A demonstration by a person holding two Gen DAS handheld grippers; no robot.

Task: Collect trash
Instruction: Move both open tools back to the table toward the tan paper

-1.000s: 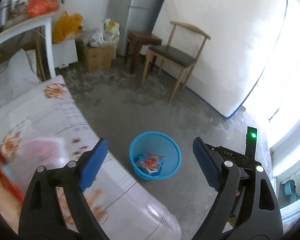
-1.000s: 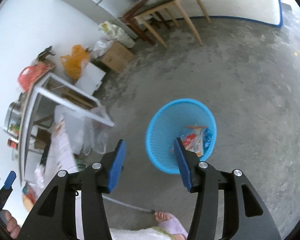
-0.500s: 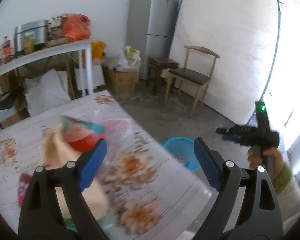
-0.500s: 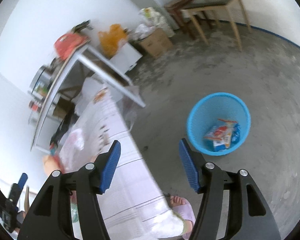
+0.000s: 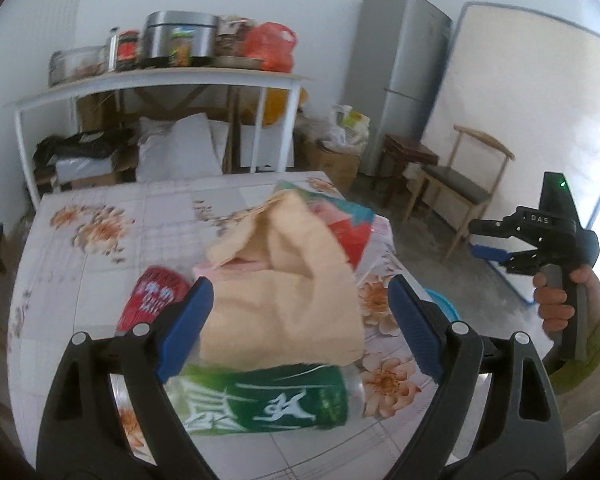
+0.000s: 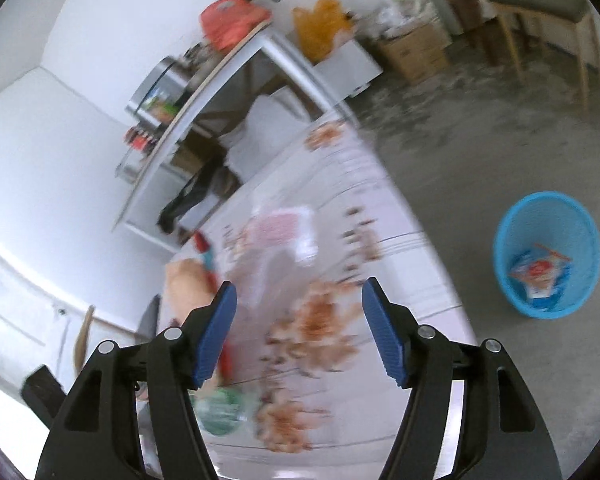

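A pile of trash lies on the flowered table (image 5: 100, 240): crumpled beige paper (image 5: 288, 292), a green-labelled plastic bottle (image 5: 268, 400), a red packet (image 5: 152, 300) and a red and teal snack bag (image 5: 348, 228). My left gripper (image 5: 300, 320) hangs open just above the pile, the beige paper showing between its fingers with the pads not pressing on it. My right gripper (image 6: 296, 328) is off the table's right edge, its jaws opening with nothing between them; it also shows as the right gripper (image 5: 490, 238) held in a hand. The blue basket (image 6: 548, 256) on the floor holds a snack packet (image 6: 540, 272).
A white shelf table (image 5: 160, 80) with pots and bags stands behind the flowered table. A fridge (image 5: 400, 80), a leaning mattress (image 5: 520, 120), a wooden chair (image 5: 460, 192), a stool and cardboard boxes line the back. Bare concrete floor (image 6: 480, 152) surrounds the basket.
Both views have swung from the basket on the floor over to the table. My left gripper has come over the trash pile. My right gripper has risen and its jaws stand wider.
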